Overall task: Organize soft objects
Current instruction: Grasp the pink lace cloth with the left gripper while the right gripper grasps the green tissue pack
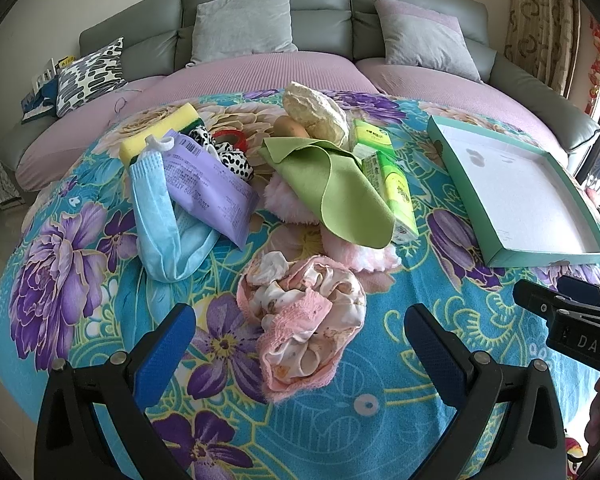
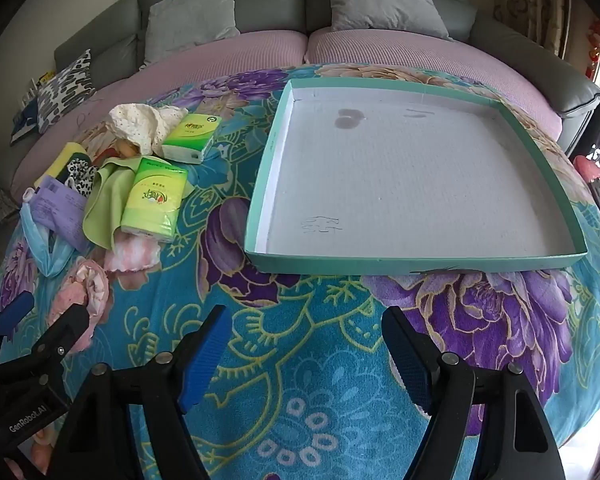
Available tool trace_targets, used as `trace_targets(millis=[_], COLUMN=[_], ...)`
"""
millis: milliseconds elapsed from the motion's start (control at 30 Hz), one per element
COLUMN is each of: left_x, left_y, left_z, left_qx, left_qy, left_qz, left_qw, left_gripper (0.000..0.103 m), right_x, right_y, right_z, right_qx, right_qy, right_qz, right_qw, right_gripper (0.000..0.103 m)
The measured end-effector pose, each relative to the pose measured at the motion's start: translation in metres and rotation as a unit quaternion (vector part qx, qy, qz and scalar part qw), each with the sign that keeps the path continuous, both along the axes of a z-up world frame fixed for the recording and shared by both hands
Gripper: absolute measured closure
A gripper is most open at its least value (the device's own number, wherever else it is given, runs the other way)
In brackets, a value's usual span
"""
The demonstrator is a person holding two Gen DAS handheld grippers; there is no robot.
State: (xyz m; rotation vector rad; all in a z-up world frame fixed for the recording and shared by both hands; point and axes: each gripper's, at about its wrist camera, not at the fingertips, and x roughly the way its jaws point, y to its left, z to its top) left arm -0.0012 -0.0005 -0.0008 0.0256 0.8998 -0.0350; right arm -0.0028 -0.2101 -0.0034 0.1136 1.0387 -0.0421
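Note:
A crumpled pink cloth (image 1: pixel 304 316) lies on the floral blanket just ahead of my left gripper (image 1: pixel 300 340), which is open with the cloth partly between its blue pads, not touching. Behind it sits a heap: green felt sheet (image 1: pixel 332 184), two green tissue packs (image 1: pixel 392 188), purple pouch (image 1: pixel 212 184), blue sock (image 1: pixel 160 216), yellow sponge (image 1: pixel 160 128), fluffy pink piece (image 1: pixel 356 252), cream lace cloth (image 1: pixel 316 112). My right gripper (image 2: pixel 306 348) hangs open over bare blanket, in front of the empty teal tray (image 2: pixel 416 258).
The floral blanket (image 2: pixel 300 400) covers a table in front of a grey sofa with pink seat covers (image 1: pixel 260 68) and cushions (image 1: pixel 240 24). The teal tray (image 1: pixel 496 216) lies to the right of the heap. The right gripper's body (image 1: pixel 572 320) shows at the left view's right edge.

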Motion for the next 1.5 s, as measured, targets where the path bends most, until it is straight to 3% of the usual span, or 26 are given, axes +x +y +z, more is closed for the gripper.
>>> trace_targets(millis=[300, 500, 700, 900, 1167, 1267, 1367, 1500], left_x=[0.001, 0.007, 0.015, 0.019, 0.027, 0.029, 0.029, 0.03], left_y=[0.004, 0.012, 0.021, 0.024, 0.025, 0.026, 0.029, 0.034], left_z=[-0.001, 0.003, -0.007, -0.022, -0.036, -0.035, -0.033, -0.03], left_qx=[-0.004, -0.011, -0.007, -0.015, -0.032, -0.043, -0.052, -0.061], left_qy=[0.006, 0.012, 0.035, 0.058, 0.069, 0.067, 0.066, 0.063], left_qz=[0.001, 0.007, 0.015, 0.008, -0.009, -0.013, -0.016, -0.019], left_qw=[1.0, 0.9998, 0.9993, 0.9981, 0.997, 0.9967, 0.9963, 0.996], left_gripper=[0.0, 0.0, 0.001, 0.015, 0.02, 0.03, 0.033, 0.047], right_x=[-0.001, 0.005, 0.021, 0.043, 0.073, 0.083, 0.091, 0.1], right_y=[0.0, -0.002, 0.027, 0.061, 0.073, 0.076, 0.079, 0.082], right_z=[0.003, 0.028, 0.05, 0.05, 0.033, 0.027, 0.021, 0.013], right_qx=[-0.004, 0.013, 0.021, 0.021, 0.041, 0.05, 0.062, 0.081], right_qy=[-0.003, -0.031, -0.058, -0.061, -0.041, -0.034, -0.027, -0.021], right_qz=[0.001, 0.01, 0.055, 0.101, 0.113, 0.115, 0.119, 0.123], right_qw=[1.0, 0.999, 0.997, 0.993, 0.992, 0.992, 0.991, 0.989], right_gripper=[0.022, 0.022, 0.022, 0.022, 0.023, 0.024, 0.03, 0.036])
